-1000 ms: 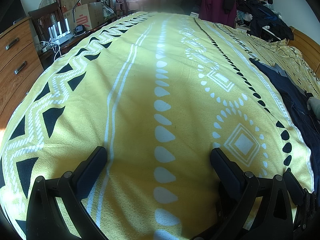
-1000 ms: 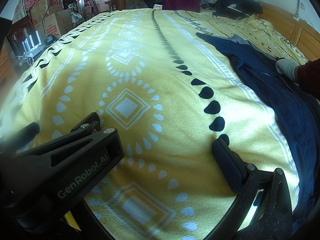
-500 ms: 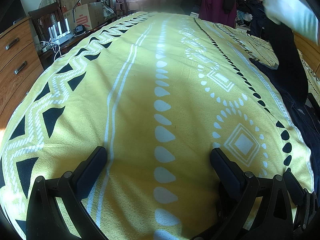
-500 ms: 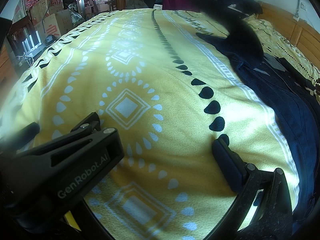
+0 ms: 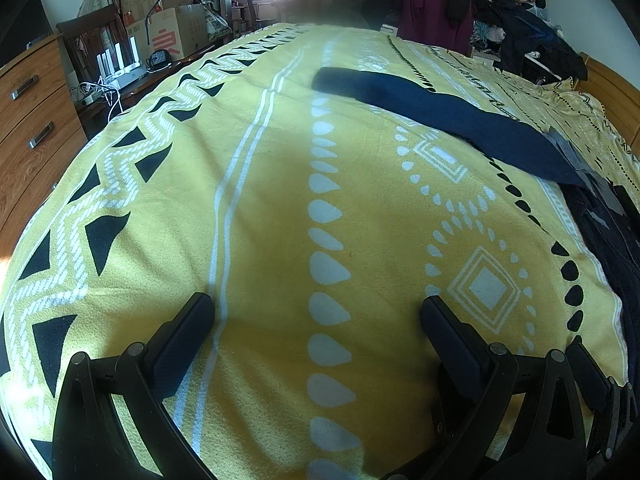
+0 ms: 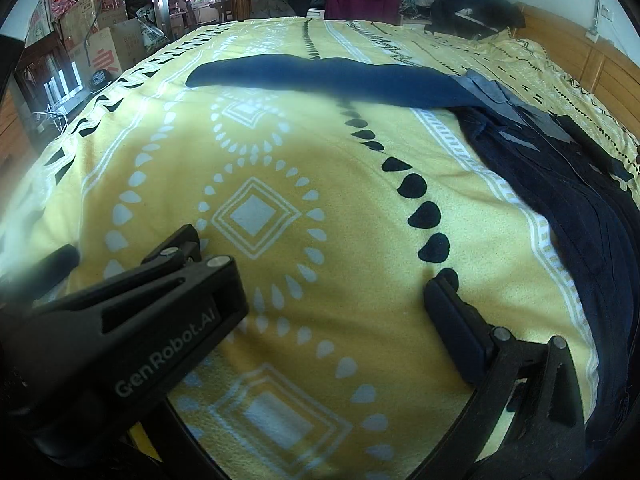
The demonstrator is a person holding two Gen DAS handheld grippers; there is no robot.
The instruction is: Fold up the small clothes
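A long navy garment (image 5: 440,120) (image 6: 340,80) lies stretched across the far part of the yellow patterned blanket (image 5: 260,220) (image 6: 360,200). Its right end joins a heap of dark clothes (image 5: 608,240) (image 6: 580,200) along the blanket's right side. My left gripper (image 5: 316,308) is open low over the near blanket, with nothing between its fingers. My right gripper (image 6: 316,292) is open too, just right of the left one. Only its right finger (image 6: 452,320) shows plainly; the left gripper's black body (image 6: 140,320) covers the other side. Both grippers are well short of the navy garment.
A wooden dresser (image 5: 28,120) stands at the left, with cardboard boxes (image 5: 172,32) and cables behind it. At the far end a maroon garment (image 5: 432,20) hangs on a chair beside piled clothes (image 5: 532,40). A wooden bed frame (image 6: 580,52) runs along the right.
A gloved hand lifted a dark garment from the right-hand heap and swung it over; it now lies stretched across the far blanket. The hand is gone. Neither gripper has moved.
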